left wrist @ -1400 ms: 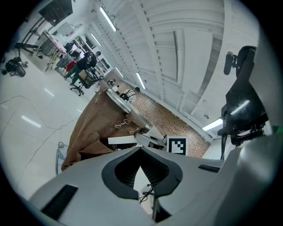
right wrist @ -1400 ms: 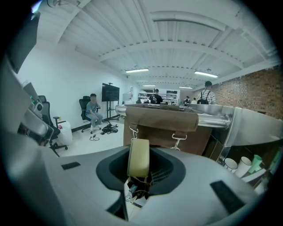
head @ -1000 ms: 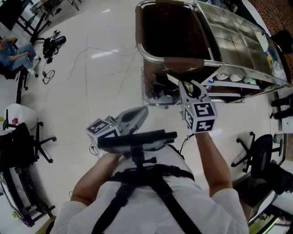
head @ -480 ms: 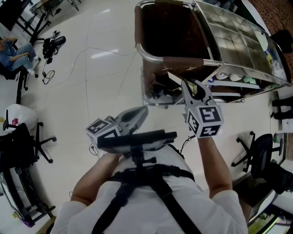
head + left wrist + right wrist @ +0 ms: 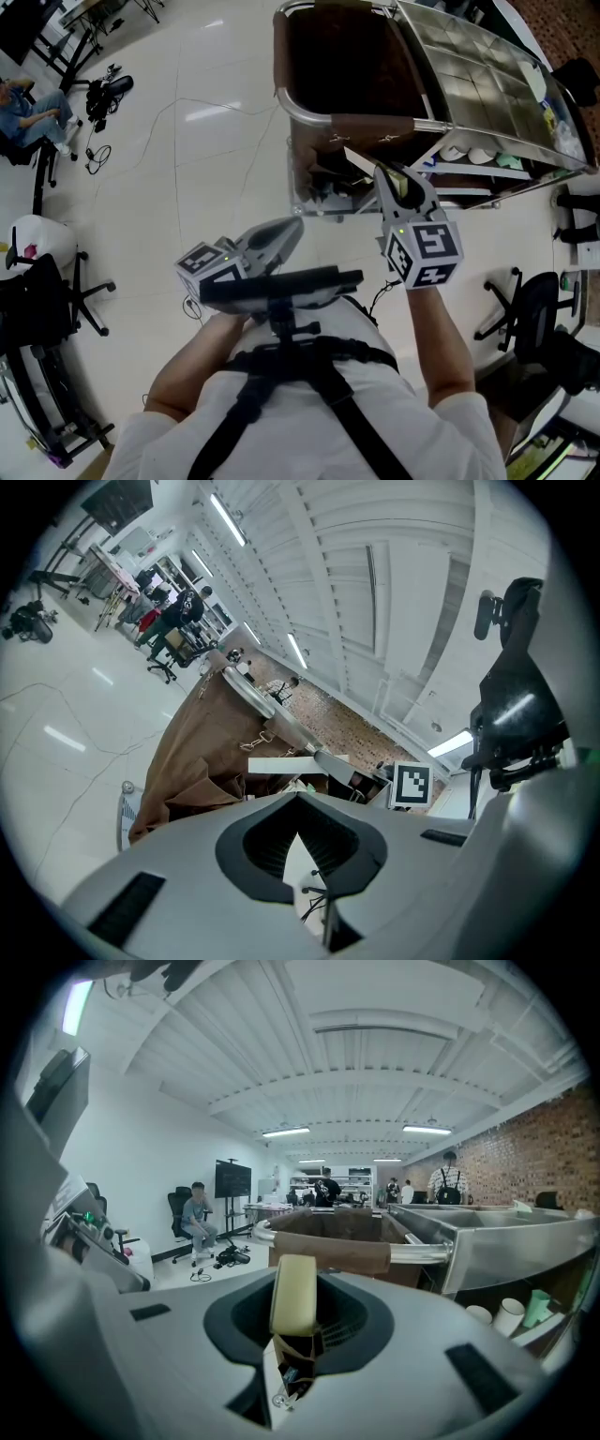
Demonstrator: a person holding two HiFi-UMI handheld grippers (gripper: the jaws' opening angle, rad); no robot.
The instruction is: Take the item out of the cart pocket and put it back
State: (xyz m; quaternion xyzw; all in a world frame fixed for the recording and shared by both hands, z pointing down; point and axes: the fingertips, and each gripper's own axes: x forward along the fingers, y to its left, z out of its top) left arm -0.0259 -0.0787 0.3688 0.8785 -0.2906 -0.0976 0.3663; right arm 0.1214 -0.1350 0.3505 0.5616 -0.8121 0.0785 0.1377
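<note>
Right gripper (image 5: pixel 386 178) clamped on flat cream-coloured slab (image 5: pixel 293 1297), held on edge, long axis along the fingers, projecting past the tips. Brown fabric cart pocket (image 5: pixel 330 1251) lies straight ahead of the tips (right hand nearer). Left gripper (image 5: pixel 298 799) closed, empty.

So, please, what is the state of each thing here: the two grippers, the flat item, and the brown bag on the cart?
Left gripper: shut, nothing between its jaws.
Right gripper: shut on the flat cream card.
Flat cream card: gripped at one end, held in the air.
Brown fabric bag: open at the top.
</note>
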